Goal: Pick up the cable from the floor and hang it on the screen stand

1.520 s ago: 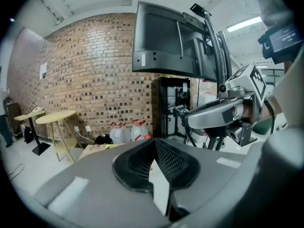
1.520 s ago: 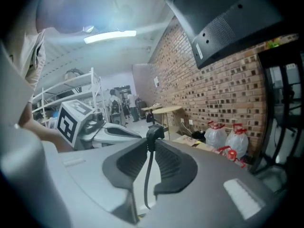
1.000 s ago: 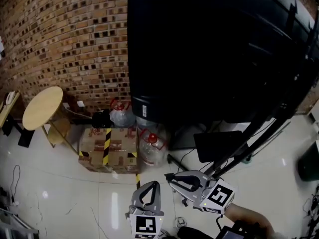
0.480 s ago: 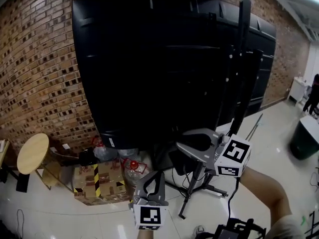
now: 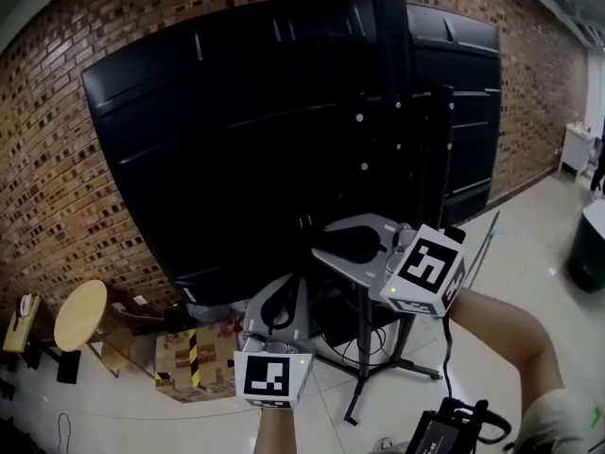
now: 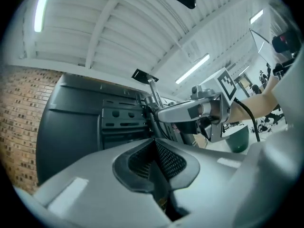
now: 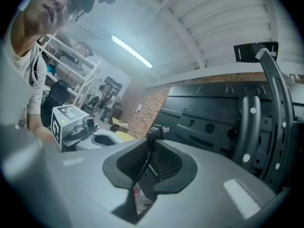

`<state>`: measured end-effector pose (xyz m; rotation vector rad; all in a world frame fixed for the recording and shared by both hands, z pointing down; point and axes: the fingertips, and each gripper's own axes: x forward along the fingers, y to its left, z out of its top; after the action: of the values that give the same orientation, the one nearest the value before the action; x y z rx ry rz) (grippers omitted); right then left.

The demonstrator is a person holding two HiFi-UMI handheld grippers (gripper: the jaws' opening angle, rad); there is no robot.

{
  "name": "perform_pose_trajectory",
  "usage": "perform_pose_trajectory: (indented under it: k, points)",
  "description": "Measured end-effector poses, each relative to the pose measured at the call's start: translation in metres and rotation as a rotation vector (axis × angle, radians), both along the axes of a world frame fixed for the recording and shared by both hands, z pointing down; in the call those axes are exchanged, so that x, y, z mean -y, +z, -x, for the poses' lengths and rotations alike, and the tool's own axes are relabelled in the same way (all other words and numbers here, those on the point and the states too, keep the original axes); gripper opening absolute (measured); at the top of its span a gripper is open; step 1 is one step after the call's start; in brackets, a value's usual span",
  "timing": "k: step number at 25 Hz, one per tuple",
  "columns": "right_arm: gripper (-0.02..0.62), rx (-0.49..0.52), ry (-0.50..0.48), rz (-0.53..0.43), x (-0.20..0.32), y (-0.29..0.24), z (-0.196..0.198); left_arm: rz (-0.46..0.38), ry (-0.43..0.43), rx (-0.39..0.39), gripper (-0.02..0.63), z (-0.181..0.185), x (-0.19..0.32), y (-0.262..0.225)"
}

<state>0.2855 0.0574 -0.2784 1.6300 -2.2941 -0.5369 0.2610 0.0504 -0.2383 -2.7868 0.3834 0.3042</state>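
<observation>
Hanging it well means draping the cable (image 7: 154,133), pinched in the right gripper (image 7: 151,148), over the screen stand (image 7: 277,103). Fingers of the left gripper (image 6: 154,144) are clenched on nothing.

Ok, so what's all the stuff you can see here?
Brick wall: one, red-brown, at the back.
Screen: one, black, in front of the wall.
Screen stand: one, black, up the screen's back.
Round table: one, pale wood, lower left.
Cardboard box: one, brown with yellow-black tape, below the screen.
Bin: one, dark, far right.
Cable: one, black, pinched in the right gripper.
Left gripper: one, grey, shut and empty.
Right gripper: one, grey, shut on the cable.
</observation>
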Motion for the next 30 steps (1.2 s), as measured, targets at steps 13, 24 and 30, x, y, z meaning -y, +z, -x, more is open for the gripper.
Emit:
perform_pose_trajectory:
  k: [13, 24, 30]
  points:
    - [0.054, -0.143, 0.132, -0.036, 0.069, -0.177, -0.087, -0.195, -0.079, -0.092, 0.02, -0.045, -0.046, -0.087]
    - [0.049, -0.402, 0.632, -0.205, 0.039, -0.294, -0.18, -0.187, -0.103, -0.056, 0.02, -0.02, -0.031, -0.051]
    - [0.049, -0.653, 0.622, -0.121, 0.041, -0.256, -0.17, -0.198, -0.028, -0.044, 0.02, -0.041, -0.045, -0.053]
